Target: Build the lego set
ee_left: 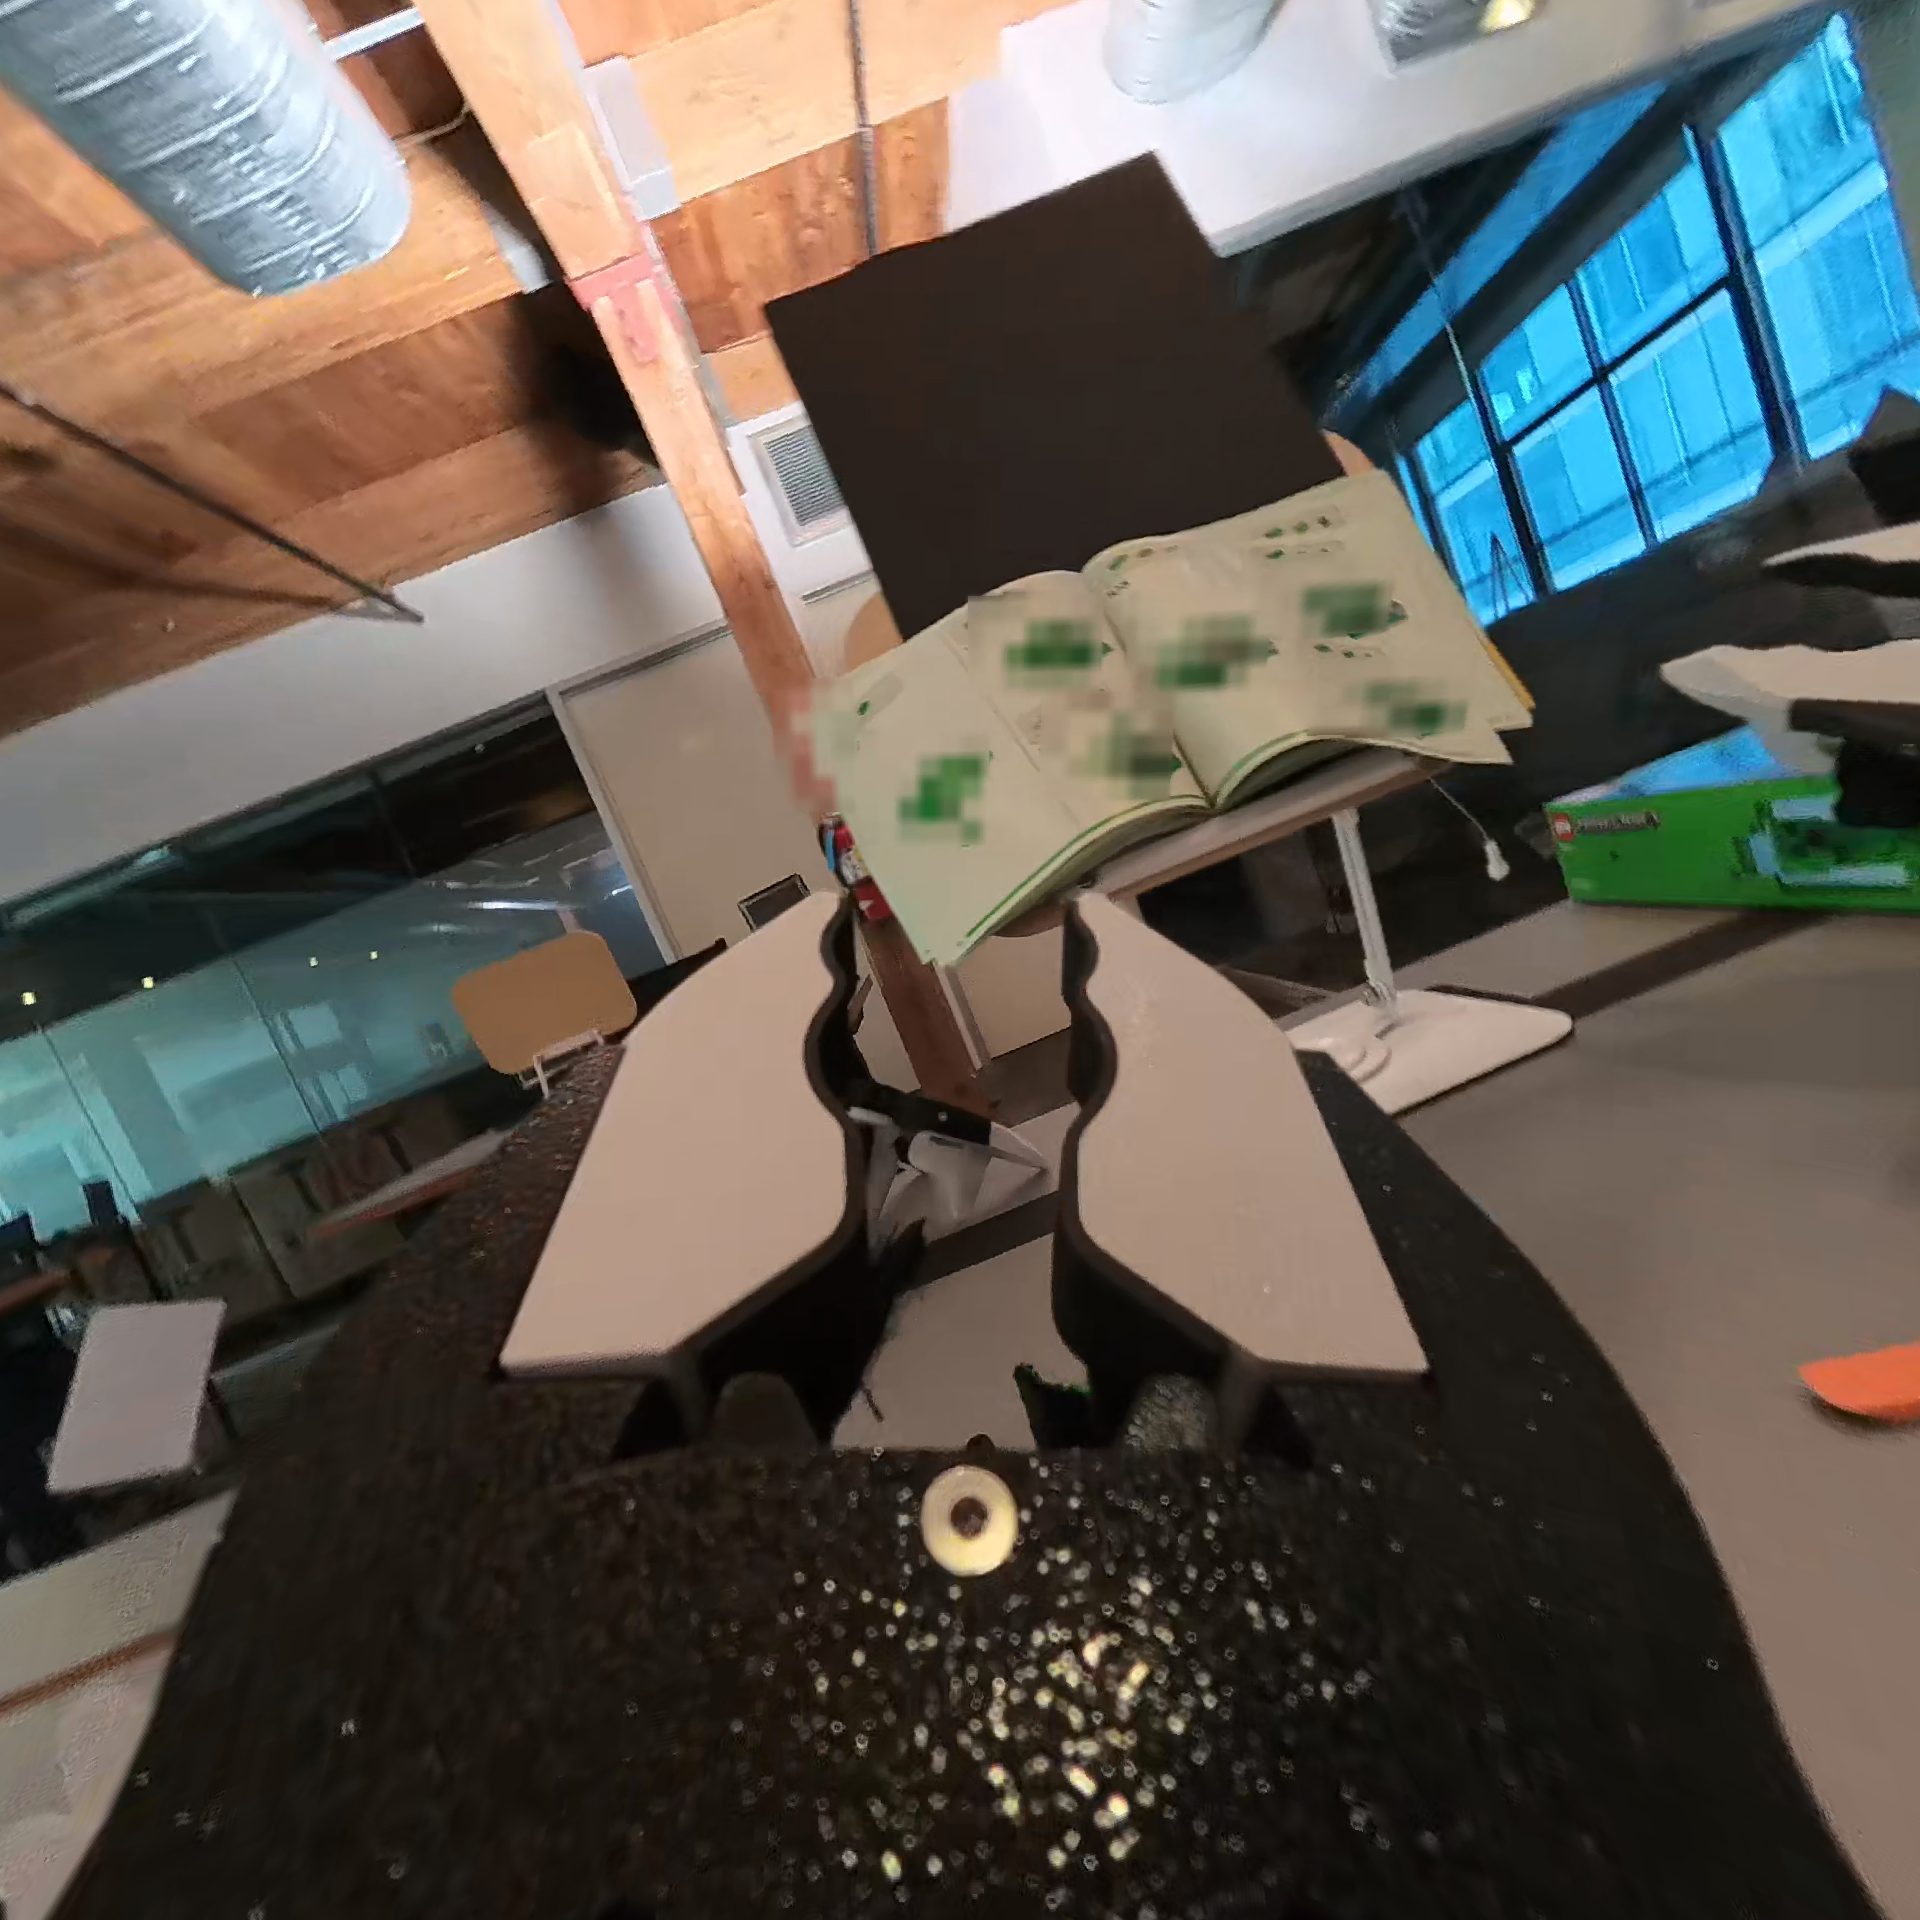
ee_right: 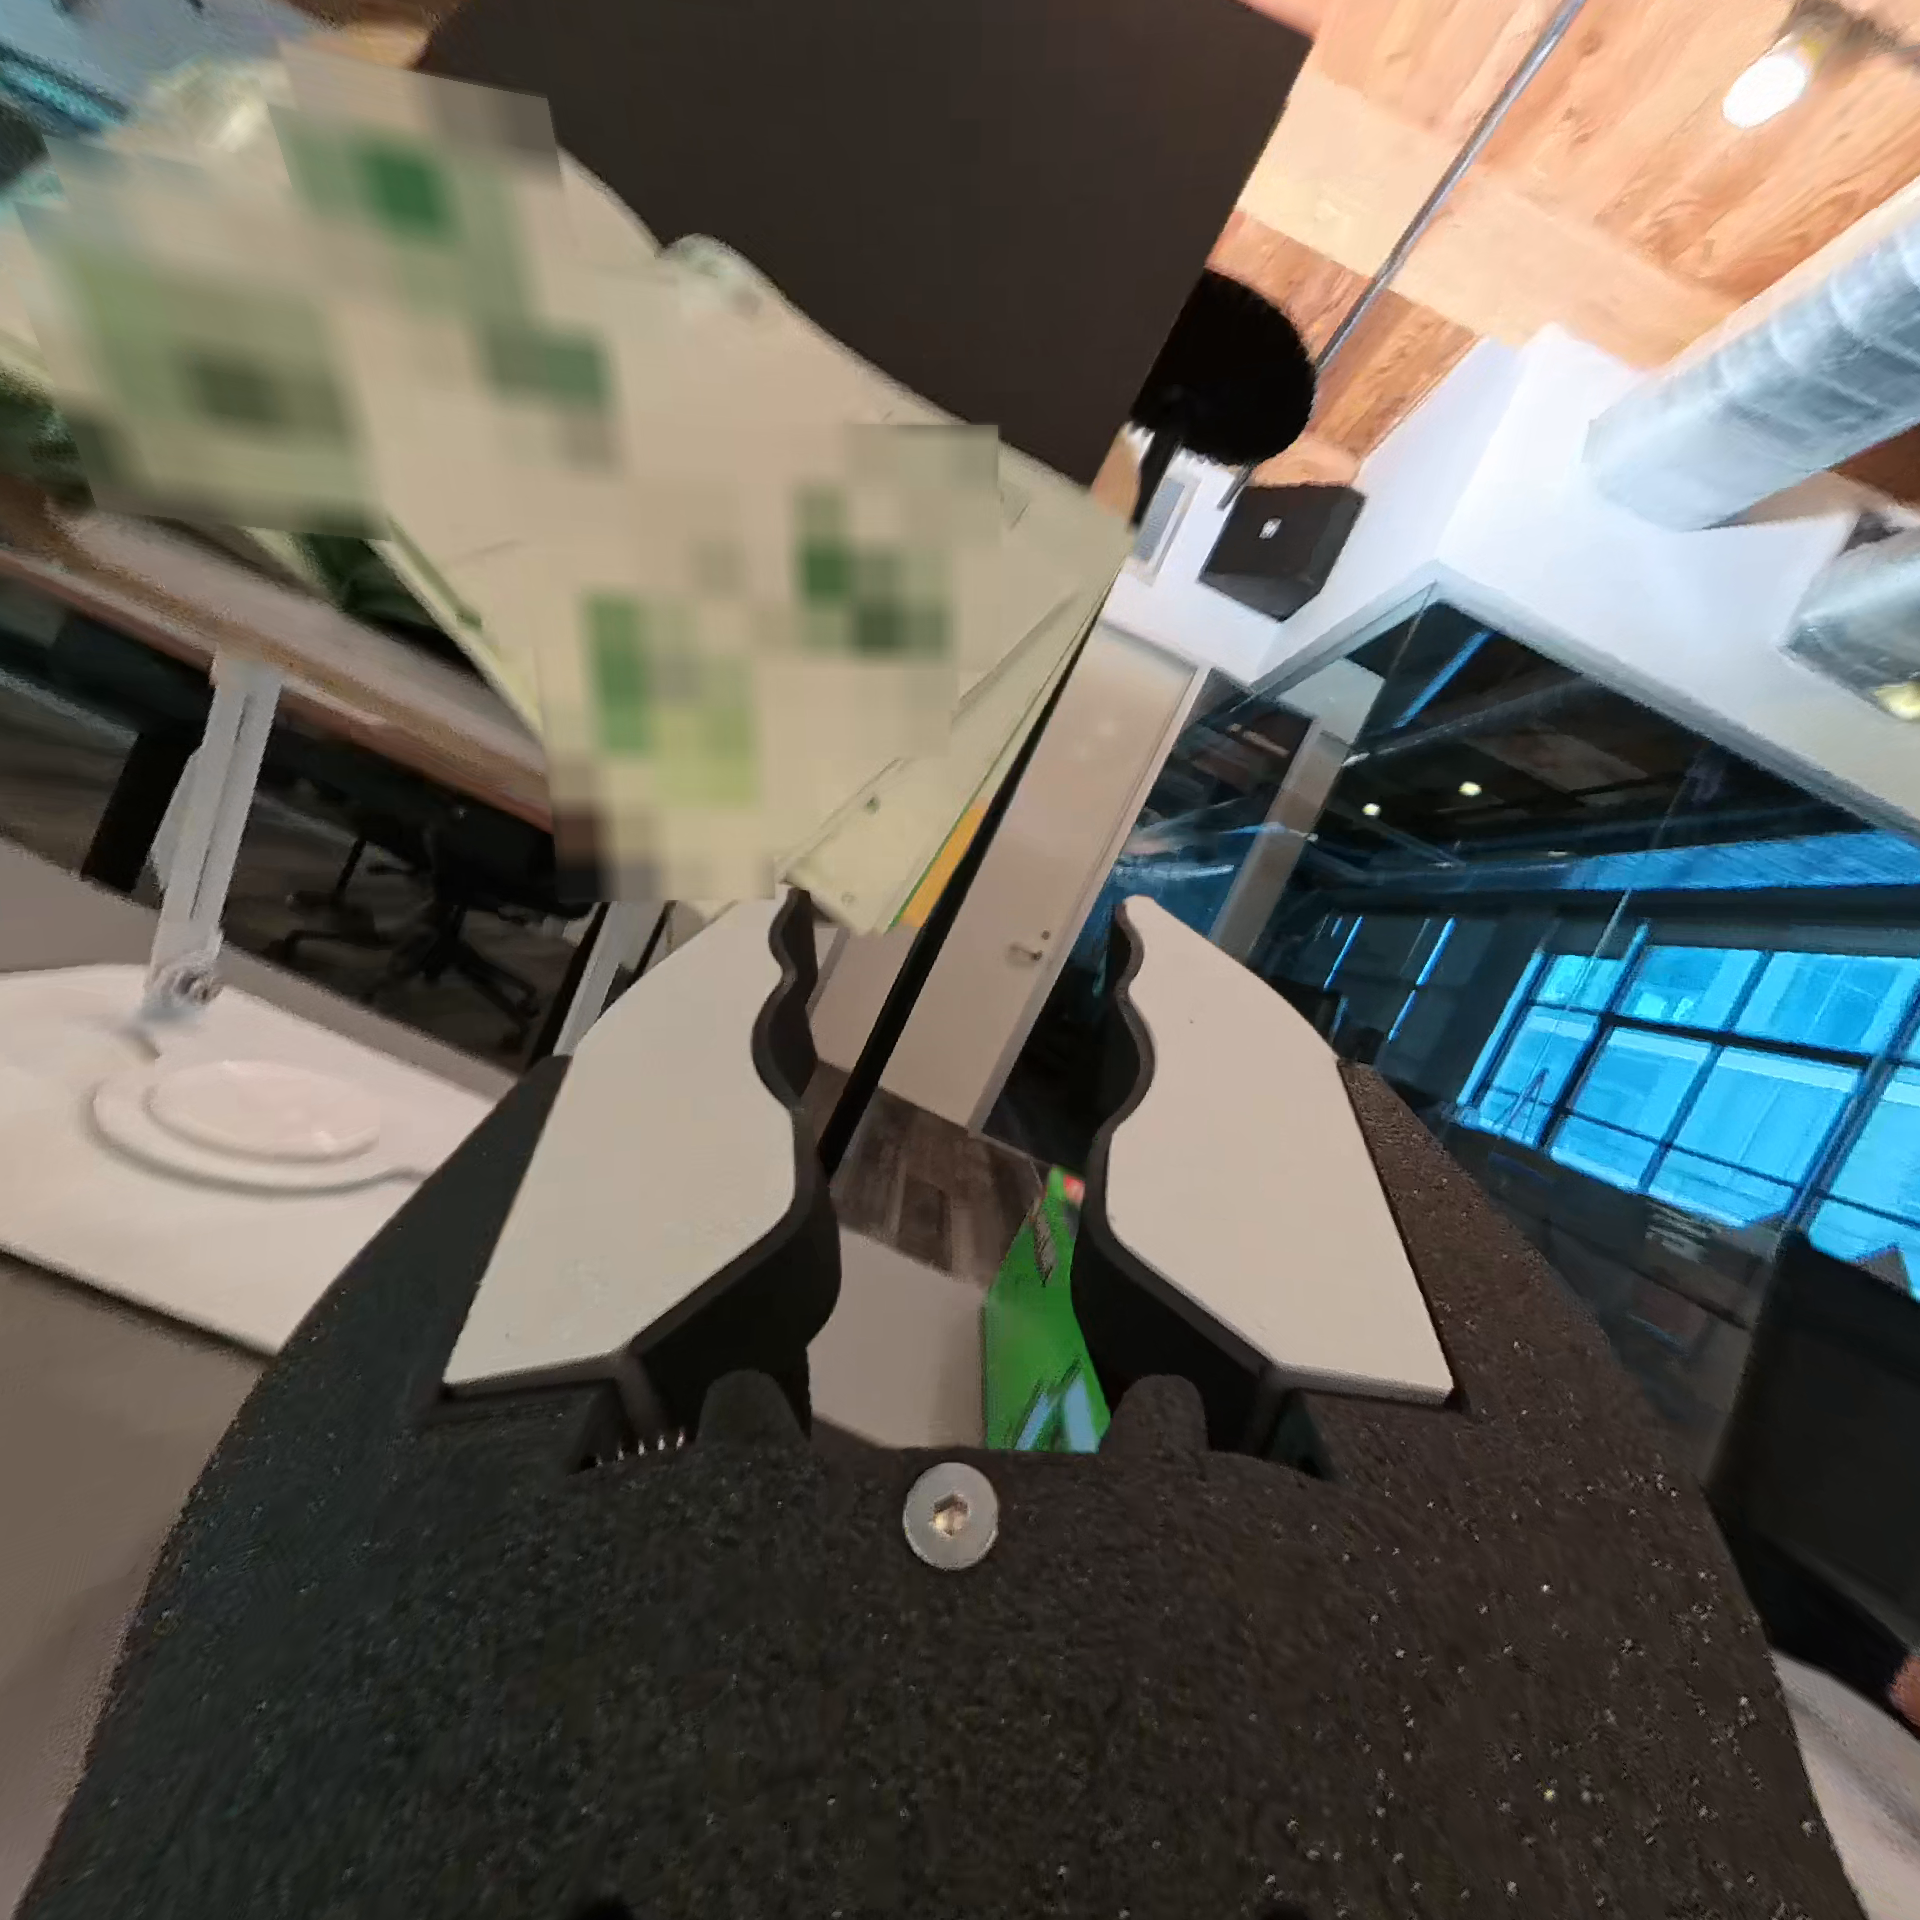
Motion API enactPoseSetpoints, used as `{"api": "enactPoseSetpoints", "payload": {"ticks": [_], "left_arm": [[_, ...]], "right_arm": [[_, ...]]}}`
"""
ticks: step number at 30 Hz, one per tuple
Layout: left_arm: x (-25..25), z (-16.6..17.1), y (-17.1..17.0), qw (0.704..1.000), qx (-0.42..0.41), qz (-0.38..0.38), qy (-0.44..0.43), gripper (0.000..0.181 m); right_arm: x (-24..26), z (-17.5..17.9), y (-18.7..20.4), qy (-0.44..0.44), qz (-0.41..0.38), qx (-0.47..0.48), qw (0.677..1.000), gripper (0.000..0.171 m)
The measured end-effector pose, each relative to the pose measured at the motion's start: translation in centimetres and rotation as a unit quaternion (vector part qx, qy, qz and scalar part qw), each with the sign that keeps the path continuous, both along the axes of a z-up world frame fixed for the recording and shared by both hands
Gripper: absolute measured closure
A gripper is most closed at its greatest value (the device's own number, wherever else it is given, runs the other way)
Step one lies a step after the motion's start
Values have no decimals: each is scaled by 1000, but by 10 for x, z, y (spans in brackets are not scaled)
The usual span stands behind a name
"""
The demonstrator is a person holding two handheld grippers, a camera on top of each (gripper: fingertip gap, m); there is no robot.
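The left hand-held gripper (ee_left: 961, 997), parted and empty, faces the instruction booklet (ee_left: 1174, 696) propped open on a white stand (ee_left: 1371, 966) for reading, the green lego box (ee_left: 1725, 842) lies toward the surface's (ee_left: 1621, 1195) far right edge, and the right hand-held gripper (ee_right: 961, 997) also gapes empty.

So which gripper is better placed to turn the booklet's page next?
Probably right. The right gripper is open with the booklet's page edge just above its tips; the left gripper, also open, sits farther back below the stand.
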State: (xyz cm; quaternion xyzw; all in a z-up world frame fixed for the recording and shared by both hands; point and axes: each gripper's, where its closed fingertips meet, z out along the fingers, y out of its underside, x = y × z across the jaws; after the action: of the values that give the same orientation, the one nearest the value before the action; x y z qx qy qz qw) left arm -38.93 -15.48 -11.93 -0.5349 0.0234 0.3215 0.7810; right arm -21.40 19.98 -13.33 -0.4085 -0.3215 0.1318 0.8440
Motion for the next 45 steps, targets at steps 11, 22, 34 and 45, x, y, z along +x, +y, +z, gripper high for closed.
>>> {"api": "enactPoseSetpoints", "payload": {"ticks": [11, 22, 34, 45], "left_arm": [[-41, -20, -6, 997, 8, 3, -77, 145], [-51, -21, -11, 998, -11, 5, -65, 146], [-48, -29, -6, 998, -27, -6, -53, 152], [-64, -38, -9, 995, -13, -5, -104, 155]], "right_arm": [[8, 141, -176, 68, 207, 190, 957, 135], [-17, -26, -359, -186, 529, 48, 827, 133], [-5, -83, -349, -216, 534, 18, 817, 135], [-12, -89, -340, -231, 512, -5, 827, 141]]}}
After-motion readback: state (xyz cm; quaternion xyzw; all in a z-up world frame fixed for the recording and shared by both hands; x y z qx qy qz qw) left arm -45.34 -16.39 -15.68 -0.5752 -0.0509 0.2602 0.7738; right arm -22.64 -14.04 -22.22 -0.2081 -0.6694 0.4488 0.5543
